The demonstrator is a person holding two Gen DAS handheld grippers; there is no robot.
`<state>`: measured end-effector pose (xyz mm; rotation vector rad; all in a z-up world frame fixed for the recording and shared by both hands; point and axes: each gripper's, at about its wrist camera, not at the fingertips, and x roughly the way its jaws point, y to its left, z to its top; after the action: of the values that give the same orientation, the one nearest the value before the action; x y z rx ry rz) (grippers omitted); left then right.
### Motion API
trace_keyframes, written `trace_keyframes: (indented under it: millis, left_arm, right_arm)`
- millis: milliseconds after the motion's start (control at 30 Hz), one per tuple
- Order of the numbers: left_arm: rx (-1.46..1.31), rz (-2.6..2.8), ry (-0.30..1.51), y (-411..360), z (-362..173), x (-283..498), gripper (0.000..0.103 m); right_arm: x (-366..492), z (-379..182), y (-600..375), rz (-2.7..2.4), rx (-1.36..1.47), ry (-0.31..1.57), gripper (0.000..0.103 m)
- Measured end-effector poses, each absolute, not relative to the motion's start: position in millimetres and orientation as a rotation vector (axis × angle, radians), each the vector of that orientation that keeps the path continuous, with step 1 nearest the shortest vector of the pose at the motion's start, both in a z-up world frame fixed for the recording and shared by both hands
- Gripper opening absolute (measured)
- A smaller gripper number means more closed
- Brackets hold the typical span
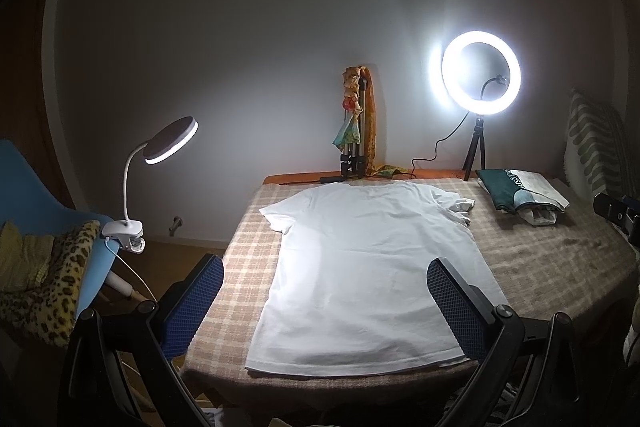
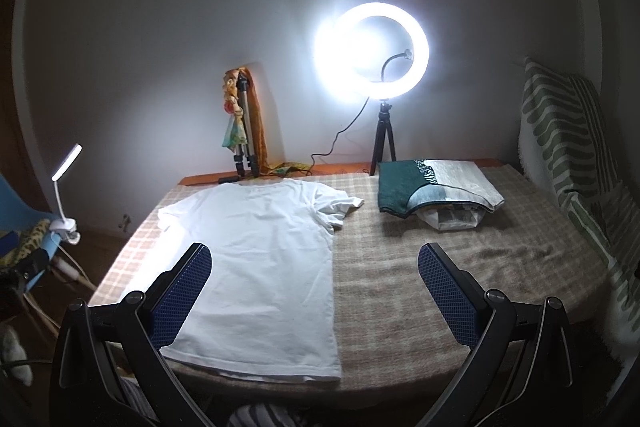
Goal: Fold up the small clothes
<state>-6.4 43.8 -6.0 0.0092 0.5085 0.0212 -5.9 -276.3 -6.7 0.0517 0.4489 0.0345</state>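
T-shirt (image 1: 372,267) lies flat and spread on the checked blanket (image 1: 248,267) covering the surface, collar toward the wall, hem at the near edge. White, mostly smooth; the sleeve on our right side (image 2: 340,207) is already bunched and crumpled, the other sleeve (image 1: 276,215) sits flat.

We hold the left gripper (image 1: 324,303) above the near hem, jaws spread wide, nothing between them. Right gripper (image 2: 314,291) hovers over the shirt's right edge and bare blanket, jaws equally wide, also holding nothing. No fold begun, as far as we judge.

Risks from here:
- The blanket looks fuzzy and loose (it may well be soft underneath), so a pinch at the hem could catch blanket along with cotton and drag the whole cover.
- The hem lies right at the near edge; a low approach could push it off the edge instead of lifting it.
- The shirt is double-layered; grabbing only the top layer would open it up and leave the fold lopsided.
- The crumpled right sleeve, if left untouched, probably gets trapped inside the fold and makes a lump.
- Uneven lift between our two grippers would skew the crease.
- The folded green and grey cloth (image 2: 436,187) sits near that sleeve; a wide sweep may nudge it.
- The ring light (image 2: 372,51) on its small tripod stands behind the collar, and its cable (image 2: 340,139) trails along the back; reaching far over could snag it.
- The clip lamp (image 1: 168,147) to the left blows out the white fabric, so edges are hard to read.
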Motion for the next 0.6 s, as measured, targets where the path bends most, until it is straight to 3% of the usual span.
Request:
trace_keyframes:
  millis: [433, 600]
  left_arm:
    - [0.013, 0.037, 0.554, 85, -29, 7, 0.101]
    - [-0.032, 0.032, 0.592, 109, -46, 17, 0.092]
  right_arm:
    - [5, -9, -242, 0.063, 0.031, 0.465, 0.103]
    - [19, -7, -236, 0.091, -0.028, 0.408, 0.103]
